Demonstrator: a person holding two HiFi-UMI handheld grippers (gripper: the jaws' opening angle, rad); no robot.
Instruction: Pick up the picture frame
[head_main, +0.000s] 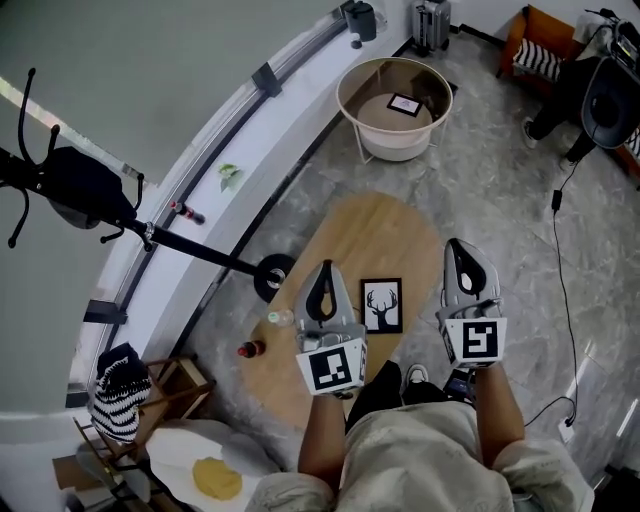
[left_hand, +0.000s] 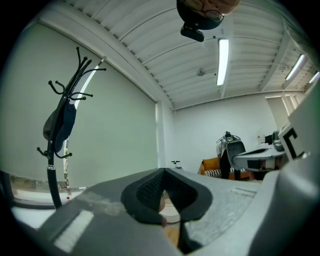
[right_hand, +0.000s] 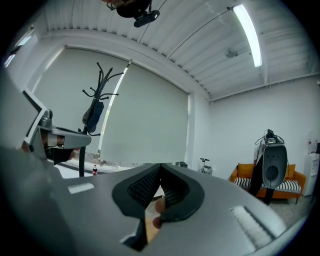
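A black picture frame (head_main: 381, 305) with a white deer print lies flat on the oval wooden table (head_main: 380, 235). My left gripper (head_main: 326, 272) hovers just left of the frame, held level and shut with nothing in it. My right gripper (head_main: 461, 250) floats to the frame's right, over the table's edge, also shut and holding nothing. In the left gripper view the tips of the left gripper (left_hand: 164, 172) meet, and the table (left_hand: 172, 234) shows only as a sliver through the gap. In the right gripper view the tips of the right gripper (right_hand: 160, 167) also touch.
A small red-capped bottle (head_main: 250, 349) and a clear glass (head_main: 279, 317) sit at the table's left edge. A black coat stand (head_main: 75, 185) rises at left. A round white basket table (head_main: 394, 106) holds another frame (head_main: 405, 104). A cable (head_main: 560, 290) runs along the floor at right.
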